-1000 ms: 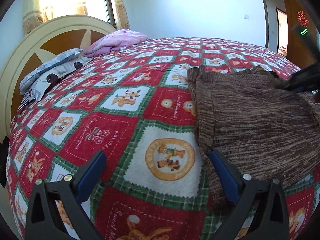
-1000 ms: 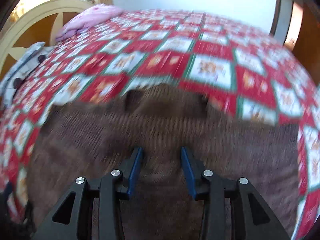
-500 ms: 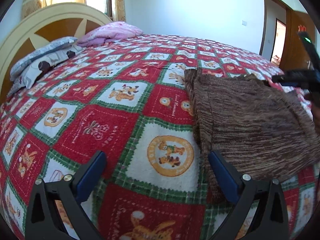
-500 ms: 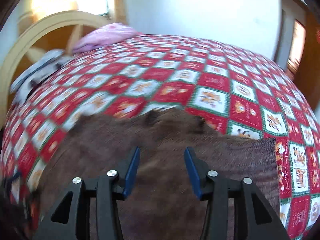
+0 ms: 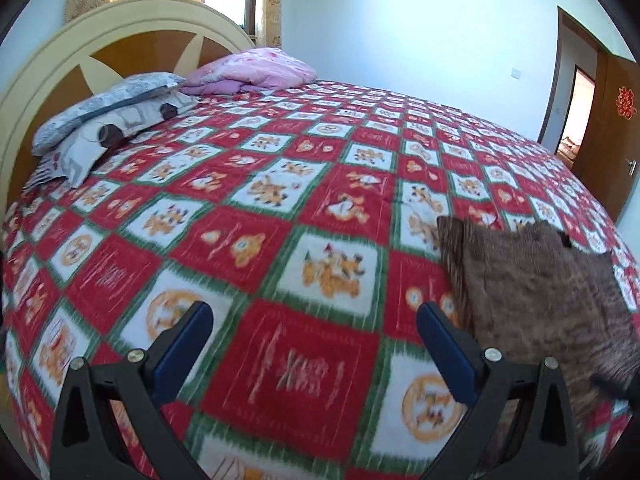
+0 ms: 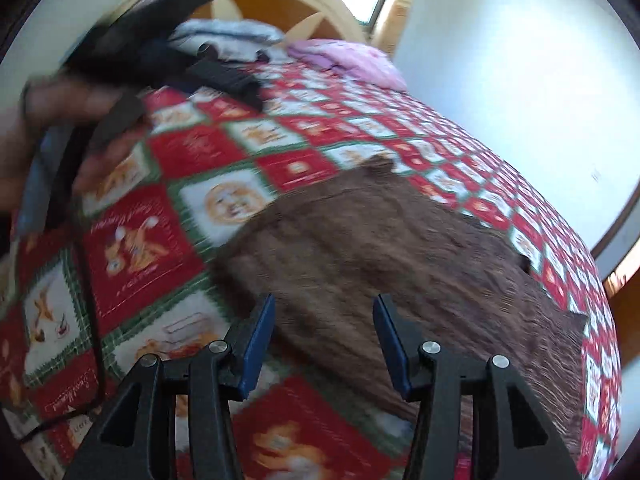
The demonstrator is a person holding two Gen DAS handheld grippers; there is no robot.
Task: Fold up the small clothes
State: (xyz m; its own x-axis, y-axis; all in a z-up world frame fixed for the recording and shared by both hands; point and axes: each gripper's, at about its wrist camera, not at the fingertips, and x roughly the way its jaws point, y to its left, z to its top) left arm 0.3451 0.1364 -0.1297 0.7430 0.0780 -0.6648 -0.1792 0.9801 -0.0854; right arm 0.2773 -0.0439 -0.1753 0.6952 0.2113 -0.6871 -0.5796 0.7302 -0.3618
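Note:
A brown knitted garment (image 5: pixel 536 292) lies folded flat on the red, white and green patterned bedspread (image 5: pixel 280 200). In the left wrist view it sits at the right, beside the right fingertip. My left gripper (image 5: pixel 314 320) is open and empty, above bare bedspread to the left of the garment. In the right wrist view the garment (image 6: pixel 400 256) fills the middle. My right gripper (image 6: pixel 324 312) is open and empty, above the garment's near edge. The left gripper and the hand holding it (image 6: pixel 80 112) show blurred at the upper left of that view.
Grey patterned pillows (image 5: pixel 108 120) and a pink folded quilt (image 5: pixel 256 70) lie at the headboard (image 5: pixel 120 40). A wooden door (image 5: pixel 604 128) stands open at the far right. A black cable (image 6: pixel 86 280) hangs over the bedspread at the left.
Both grippers have pulled back from the garment. The left one has swung left and up, so the garment now sits further right. The right view has tilted and turned left.

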